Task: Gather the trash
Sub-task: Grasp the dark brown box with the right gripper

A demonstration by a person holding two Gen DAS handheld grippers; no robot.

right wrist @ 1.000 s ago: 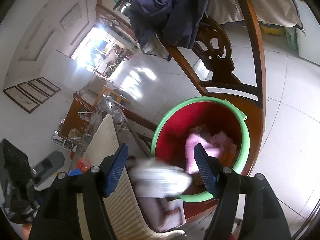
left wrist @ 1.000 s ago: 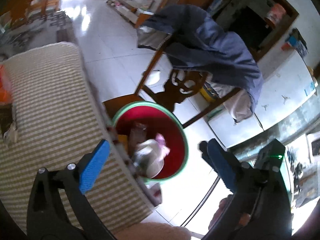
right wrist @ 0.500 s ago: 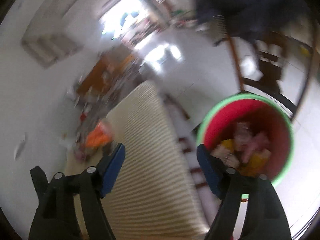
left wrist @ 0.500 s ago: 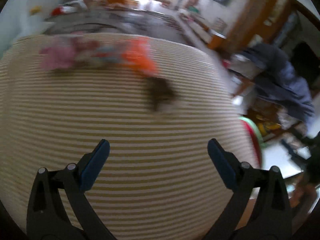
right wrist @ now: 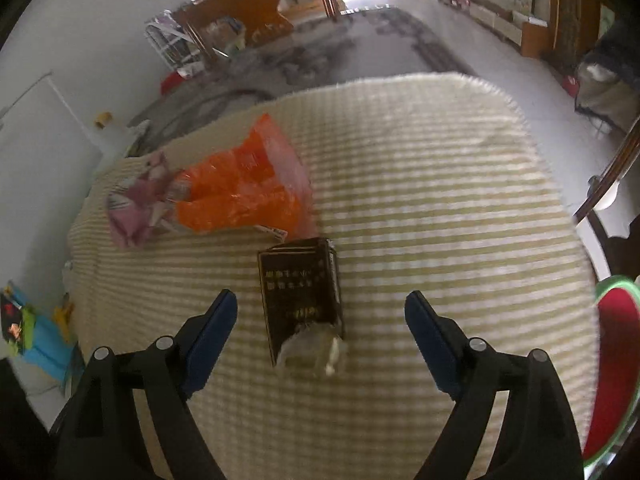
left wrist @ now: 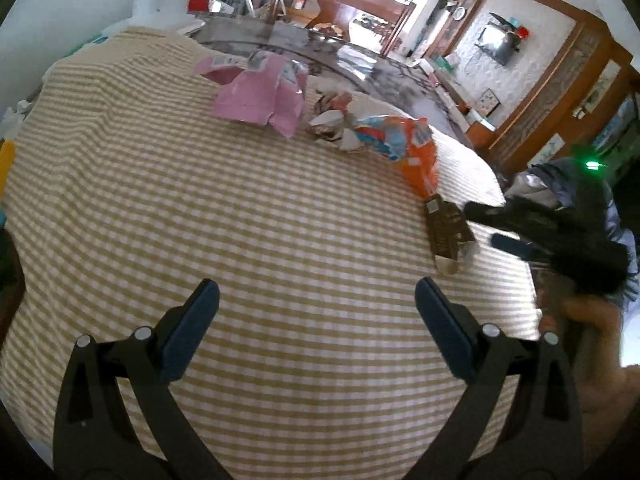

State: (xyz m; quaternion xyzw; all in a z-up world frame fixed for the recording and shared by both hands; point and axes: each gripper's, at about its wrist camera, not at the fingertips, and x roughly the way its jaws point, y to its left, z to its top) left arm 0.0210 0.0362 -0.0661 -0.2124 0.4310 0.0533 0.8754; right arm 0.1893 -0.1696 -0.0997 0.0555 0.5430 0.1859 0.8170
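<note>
Only red basin (right wrist: 614,364) rim visible, contents hidden; dark packet (right wrist: 302,300) on cloth.

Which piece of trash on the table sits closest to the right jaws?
The dark brown carton with the torn end: it lies directly ahead of the open right gripper. The orange plastic bag and pink wrapper lie farther back.

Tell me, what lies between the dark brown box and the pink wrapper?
The orange snack bag lies between the dark brown box and the pink wrapper, clearest in the right wrist view.
</note>
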